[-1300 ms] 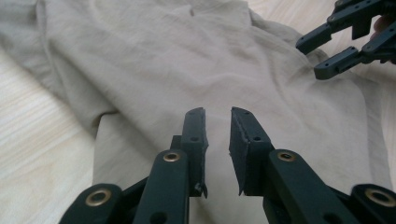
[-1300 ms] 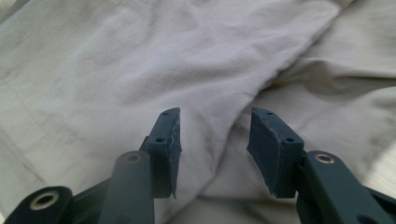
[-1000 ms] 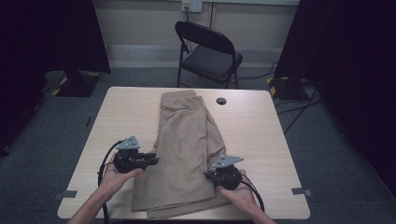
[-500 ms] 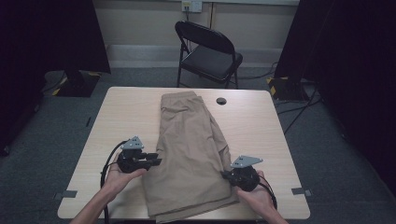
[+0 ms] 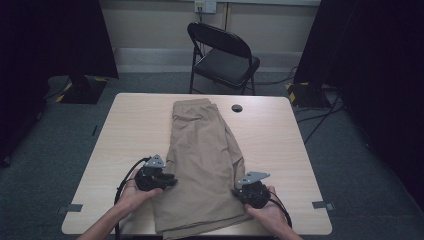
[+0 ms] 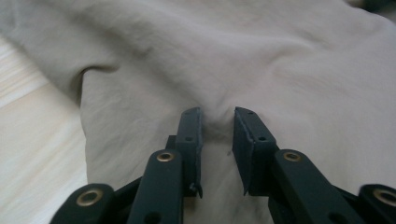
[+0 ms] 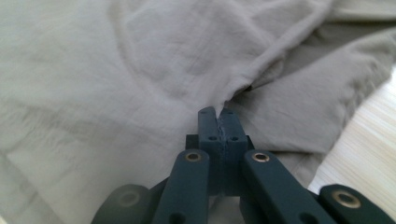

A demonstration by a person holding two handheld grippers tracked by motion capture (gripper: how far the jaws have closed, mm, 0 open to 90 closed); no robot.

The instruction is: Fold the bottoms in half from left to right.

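Observation:
Tan shorts [image 5: 202,150] lie folded lengthwise on the wooden table [image 5: 135,130], waistband far, hems toward me. My left gripper [image 5: 169,180] is at their left edge. In the left gripper view the cloth [image 6: 261,60] puckers into a ridge between the jaws of this gripper [image 6: 217,116], which have just been closing and pinch it. At the right edge of the shorts my right gripper [image 5: 237,189] is shut. In the right gripper view a thin fold of the fabric [image 7: 177,56] is clamped at the tips of this gripper [image 7: 218,114].
A black folding chair [image 5: 225,55] stands beyond the table's far edge. A dark round cable hole [image 5: 236,108] sits in the tabletop right of the waistband. Bare wood shows on both sides of the shorts, and a strip of it in the right gripper view [image 7: 369,140].
The left gripper has sunk a little and edged right onto the cloth. The right gripper swung out to the right, then came partly back, dragging the shorts' right edge with it.

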